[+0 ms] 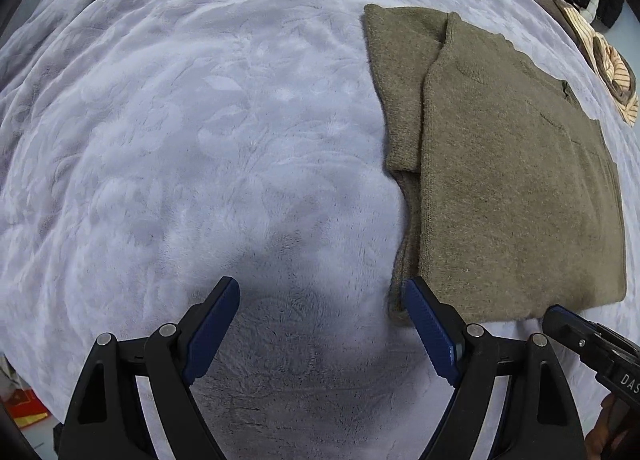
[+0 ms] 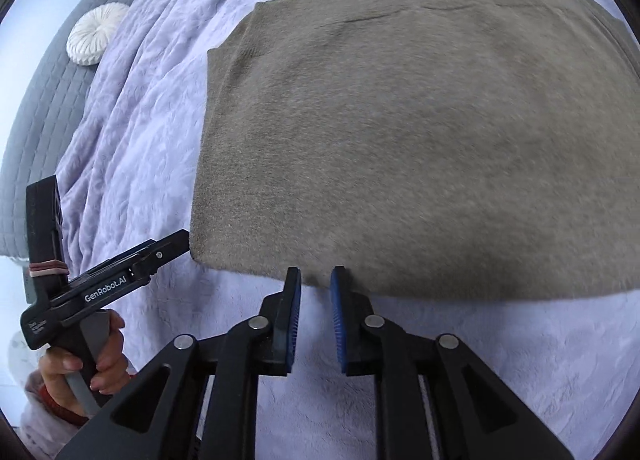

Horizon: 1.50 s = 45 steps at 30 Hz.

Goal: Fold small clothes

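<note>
An olive-brown knit sweater (image 1: 508, 180) lies flat on the lilac blanket (image 1: 200, 140), folded into a rough rectangle with one sleeve laid along its left side. My left gripper (image 1: 322, 292) is wide open and empty, its right fingertip at the sweater's near left corner. My right gripper (image 2: 315, 278) is open with a narrow gap, empty, its fingertips at the sweater's near hem (image 2: 400, 140). The left gripper also shows in the right wrist view (image 2: 176, 242), next to the sweater's near left corner. The right gripper's tip shows in the left wrist view (image 1: 554, 318).
The lilac blanket (image 2: 132, 120) covers the bed. A grey quilted headboard (image 2: 44, 112) with a round white cushion (image 2: 96, 34) stands at the left. A pile of brown, striped and black clothes (image 1: 592, 32) lies at the far right edge.
</note>
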Motion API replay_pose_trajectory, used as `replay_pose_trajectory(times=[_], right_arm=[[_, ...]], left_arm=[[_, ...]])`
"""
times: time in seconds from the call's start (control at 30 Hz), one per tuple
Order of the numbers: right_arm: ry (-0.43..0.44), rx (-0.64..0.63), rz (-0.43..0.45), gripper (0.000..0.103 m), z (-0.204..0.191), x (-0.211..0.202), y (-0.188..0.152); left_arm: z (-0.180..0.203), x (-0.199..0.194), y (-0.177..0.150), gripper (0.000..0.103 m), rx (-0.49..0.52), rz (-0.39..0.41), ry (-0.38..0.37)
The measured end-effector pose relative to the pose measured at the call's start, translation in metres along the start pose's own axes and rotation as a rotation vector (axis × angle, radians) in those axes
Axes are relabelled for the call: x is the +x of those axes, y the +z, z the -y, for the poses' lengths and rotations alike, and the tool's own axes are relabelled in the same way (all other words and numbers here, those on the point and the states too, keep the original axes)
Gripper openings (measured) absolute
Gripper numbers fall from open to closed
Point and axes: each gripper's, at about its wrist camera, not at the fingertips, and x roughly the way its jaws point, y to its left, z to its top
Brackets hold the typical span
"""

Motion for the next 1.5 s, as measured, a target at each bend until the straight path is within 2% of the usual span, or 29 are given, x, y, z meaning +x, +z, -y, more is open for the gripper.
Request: replay_pose_trajectory(times=[0.07,0.13,0.2,0.3,0.57,0.7,0.77,0.83,0.97,1.0,1.13,1.3,1.5], right_arm=[[0.007,0.018,0.000,0.034,0.006,-0.004,-0.003],[0.013,0.033,0.003,0.040,0.010,-0.005,-0.005],[0.015,0.046,0.003,0.041,0.014,-0.007,-0.007],[0.028,0.077,0.008,0.052,0.023,-0.009,-0.009],[0.071,0.138,0.011,0.052,0.038,-0.012,-0.012],[0.137,0.192,0.014,0.055,0.044,-0.010,-0.013],[0.193,0.226,0.015,0.063,0.050,-0.009,-0.013],[0.243,0.249,0.016,0.077,0.052,-0.008,-0.013],[0.312,0.248,0.016,0.082,0.049,-0.006,-0.013],[0.328,0.242,0.017,0.088,0.047,-0.005,-0.013],[0.349,0.219,0.046,0.089,0.039,-0.006,-0.015],[0.282,0.217,0.073,0.089,0.037,-0.006,-0.013],[0.295,0.259,0.028,0.089,0.042,0.002,-0.011]], left_arm=[[0.004,0.001,0.002,0.088,-0.006,0.006,0.003],[0.008,-0.001,0.003,0.101,-0.014,0.024,0.002],[0.010,-0.004,0.005,0.102,-0.023,0.043,-0.014],[0.012,-0.006,0.004,0.102,-0.025,0.033,-0.017],[0.018,0.007,0.008,0.102,-0.008,-0.006,-0.015],[0.027,0.012,0.007,0.102,-0.001,-0.024,-0.028],[0.031,0.012,0.007,0.102,0.005,-0.028,-0.031],[0.034,0.012,0.010,0.102,0.009,-0.032,-0.032],[0.037,0.013,0.011,0.102,0.007,-0.042,-0.025],[0.039,0.013,0.010,0.102,0.007,-0.045,-0.025],[0.035,0.019,0.009,0.102,0.000,-0.078,-0.041],[0.037,0.022,0.008,0.102,-0.005,-0.081,-0.056],[0.021,0.023,0.013,0.102,-0.055,-0.068,-0.106]])
